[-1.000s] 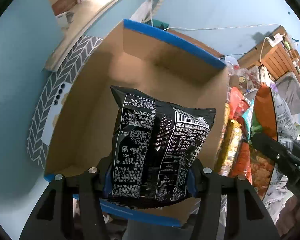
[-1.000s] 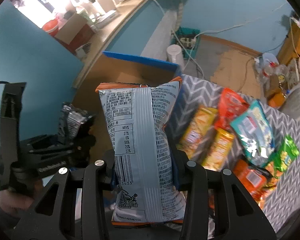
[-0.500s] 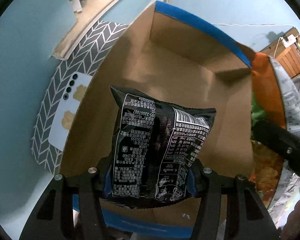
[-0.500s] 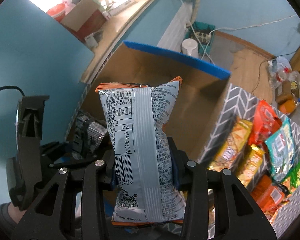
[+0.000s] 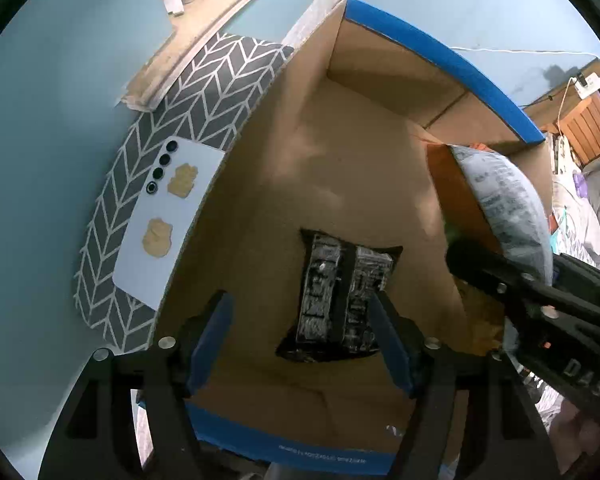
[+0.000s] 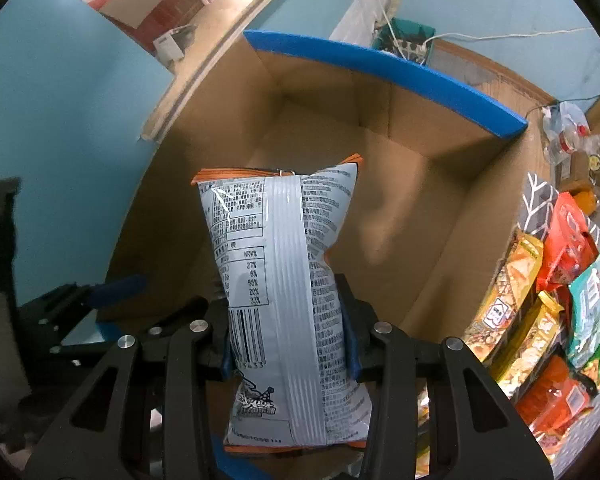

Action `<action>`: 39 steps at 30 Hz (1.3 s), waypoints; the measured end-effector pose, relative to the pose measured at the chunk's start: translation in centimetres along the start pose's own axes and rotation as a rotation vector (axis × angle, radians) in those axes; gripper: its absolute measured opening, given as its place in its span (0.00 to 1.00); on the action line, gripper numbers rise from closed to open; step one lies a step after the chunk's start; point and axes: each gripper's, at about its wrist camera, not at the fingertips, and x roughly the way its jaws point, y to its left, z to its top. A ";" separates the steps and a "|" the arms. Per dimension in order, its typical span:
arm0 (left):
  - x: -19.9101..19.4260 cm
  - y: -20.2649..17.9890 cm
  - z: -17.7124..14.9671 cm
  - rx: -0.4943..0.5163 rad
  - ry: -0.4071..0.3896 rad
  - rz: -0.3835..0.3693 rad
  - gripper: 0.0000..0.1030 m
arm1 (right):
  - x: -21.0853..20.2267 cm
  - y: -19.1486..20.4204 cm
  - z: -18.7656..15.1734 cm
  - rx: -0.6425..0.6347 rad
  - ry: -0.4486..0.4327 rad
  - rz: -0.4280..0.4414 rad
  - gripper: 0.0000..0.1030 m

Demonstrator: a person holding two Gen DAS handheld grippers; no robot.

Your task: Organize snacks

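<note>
One black snack packet (image 5: 342,304) lies on the floor of the cardboard box (image 5: 340,168) in the left wrist view, below the left gripper (image 5: 300,336), whose jaws stand wide and empty. From the right wrist, the right gripper (image 6: 288,334) clamps the grey-and-orange chip bag (image 6: 284,280) over the box; best lowered beside the black packet before releasing, clear of the left gripper.
</note>
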 end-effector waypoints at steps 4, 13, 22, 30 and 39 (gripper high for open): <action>-0.5 0.4 -0.4 -0.004 0.006 -0.010 0.70 | 0.6 0.2 0.0 0.003 0.007 -0.004 0.39; -1.1 1.1 -0.5 -0.007 -0.001 -0.024 0.70 | 0.6 0.0 -0.2 0.037 0.002 -0.027 0.56; -1.4 1.1 -0.2 -0.014 -0.008 -0.041 0.70 | -1.5 0.1 -0.6 0.038 -0.034 -0.034 0.61; -2.2 0.1 -0.2 -0.011 -0.015 -0.059 0.70 | -3.6 -0.8 -1.4 0.060 -0.057 -0.030 0.61; -2.4 -2.7 -0.9 0.028 0.003 -0.081 0.70 | -6.7 -3.3 -2.9 0.112 -0.095 -0.049 0.61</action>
